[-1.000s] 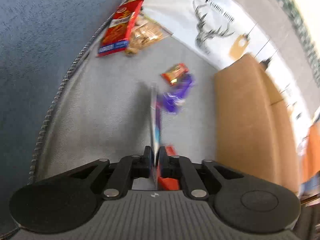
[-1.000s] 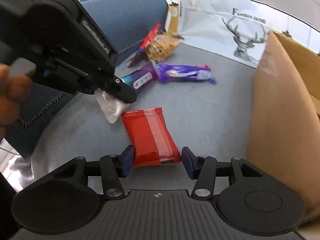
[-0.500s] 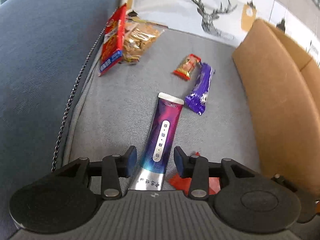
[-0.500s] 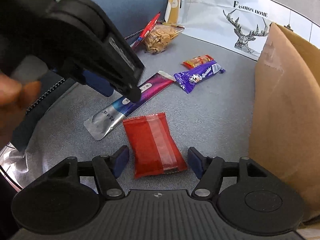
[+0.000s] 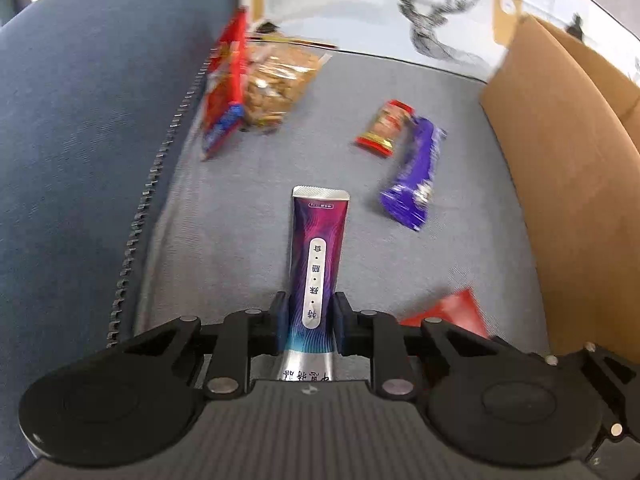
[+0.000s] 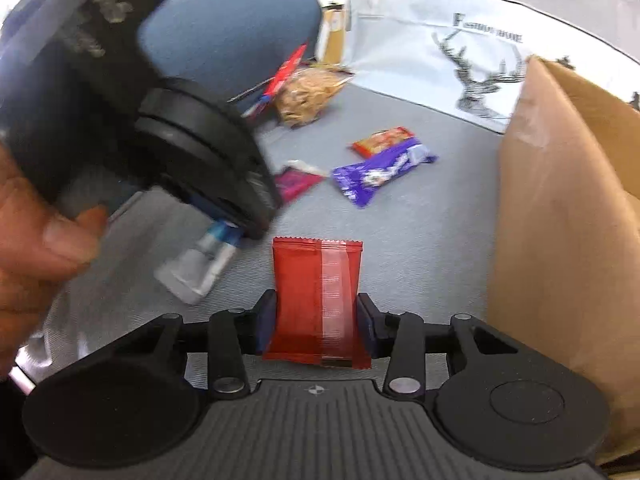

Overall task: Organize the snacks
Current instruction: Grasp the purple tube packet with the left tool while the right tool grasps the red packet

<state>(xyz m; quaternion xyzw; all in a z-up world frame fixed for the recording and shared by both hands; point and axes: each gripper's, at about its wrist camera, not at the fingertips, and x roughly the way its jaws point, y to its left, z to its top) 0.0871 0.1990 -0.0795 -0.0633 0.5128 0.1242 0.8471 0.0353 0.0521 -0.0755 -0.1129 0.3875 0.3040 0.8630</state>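
Blurred "Fashion Home" beside a deer drawing on the white bag (image 6: 420,40); unreadable Chinese characters down the purple packet (image 5: 318,252).

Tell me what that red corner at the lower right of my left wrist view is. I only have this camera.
Observer: It is a red packet between the fingers of the right gripper. The jaws are closing and the pads touch its side edges.
Operator: Is it up against the box?
Observer: No. The cardboard box stands to its right, with bare grey cushion between them.
Operator: And the tail of my stick?
Observer: The silver end of the purple stick juts out behind the left gripper, whose jaws are closing on the stick. That end is blurred.
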